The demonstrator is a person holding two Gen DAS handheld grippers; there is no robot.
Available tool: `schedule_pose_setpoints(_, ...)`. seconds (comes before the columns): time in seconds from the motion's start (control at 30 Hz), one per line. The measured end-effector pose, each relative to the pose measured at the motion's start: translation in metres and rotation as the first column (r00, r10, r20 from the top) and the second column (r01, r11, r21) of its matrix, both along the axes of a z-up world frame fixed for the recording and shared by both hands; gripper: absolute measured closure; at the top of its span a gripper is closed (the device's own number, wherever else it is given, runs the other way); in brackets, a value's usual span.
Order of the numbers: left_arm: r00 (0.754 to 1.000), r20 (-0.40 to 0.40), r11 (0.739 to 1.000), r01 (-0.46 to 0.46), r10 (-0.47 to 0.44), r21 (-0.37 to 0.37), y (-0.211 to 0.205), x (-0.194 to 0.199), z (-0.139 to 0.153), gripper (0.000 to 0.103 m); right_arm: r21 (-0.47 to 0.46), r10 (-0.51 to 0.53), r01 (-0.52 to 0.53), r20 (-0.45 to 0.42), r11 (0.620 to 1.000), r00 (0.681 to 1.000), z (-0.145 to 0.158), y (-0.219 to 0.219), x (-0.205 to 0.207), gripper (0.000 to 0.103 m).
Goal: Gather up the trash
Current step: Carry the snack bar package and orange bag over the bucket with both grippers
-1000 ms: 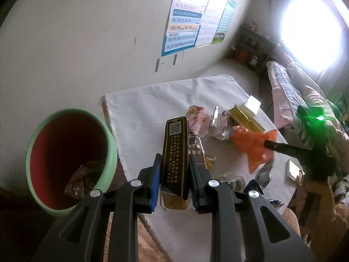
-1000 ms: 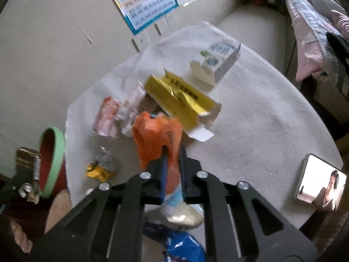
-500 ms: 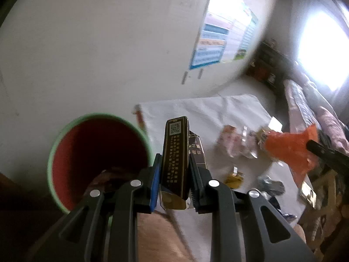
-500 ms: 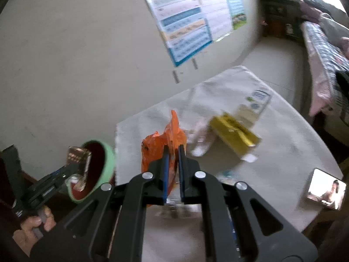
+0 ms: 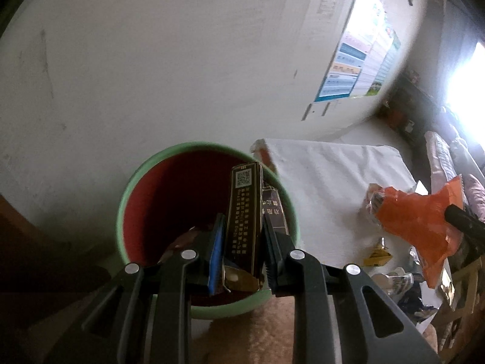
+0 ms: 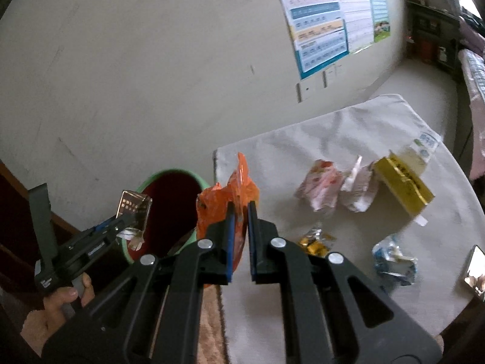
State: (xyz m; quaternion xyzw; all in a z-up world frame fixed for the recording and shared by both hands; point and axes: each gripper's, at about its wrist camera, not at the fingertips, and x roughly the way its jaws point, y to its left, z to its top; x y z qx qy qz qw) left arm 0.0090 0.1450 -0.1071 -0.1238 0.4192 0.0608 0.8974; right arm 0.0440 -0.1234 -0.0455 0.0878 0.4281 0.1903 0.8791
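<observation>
Two tools clamped: left tool (image 5: 242, 230) on dark carton (image 5: 244, 218), right tool (image 6: 241, 215) on orange bag (image 6: 221, 203).

Plain off-white wall (image 6: 151, 75), lightly scuffed; large printed chart poster (image 6: 327, 18) is taped to it. Round table covered by white cloth (image 6: 348, 139). Dark shelving unit (image 6: 430, 36) is seen in far corner. Bright overexposed window (image 5: 466, 82) at right; pale floor (image 6: 418, 82).

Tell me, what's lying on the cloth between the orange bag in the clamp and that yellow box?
In the right wrist view, between the orange bag and the yellow box lie two crumpled wrappers: a pink-and-white one and a white one.
</observation>
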Motion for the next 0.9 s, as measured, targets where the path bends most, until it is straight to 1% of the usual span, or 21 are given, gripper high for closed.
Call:
schedule_pose_setpoints(0.5, 1.0, -0.013, 0.999, -0.029, 0.029, -0.025, 0.011, 0.002, -0.012, 0.081, -0.014, 0.064, -0.065, -0.042, 0.998, 0.997, -0.012, 0.037, 0.0, 0.094)
schedule_pose_setpoints(0.83, 0.998, -0.046, 0.999, -0.053, 0.052, -0.011, 0.02, 0.009, -0.025, 0.081, 0.004, 0.125, -0.125, -0.057, 0.992, 0.991, -0.015, 0.073, 0.012, 0.094)
schedule_pose_setpoints(0.9, 0.997, -0.049, 0.998, -0.058, 0.058, -0.009, 0.023, 0.01, -0.026, 0.081, -0.007, 0.139, -0.14, -0.049, 0.99, 0.989, -0.014, 0.082, 0.013, 0.094)
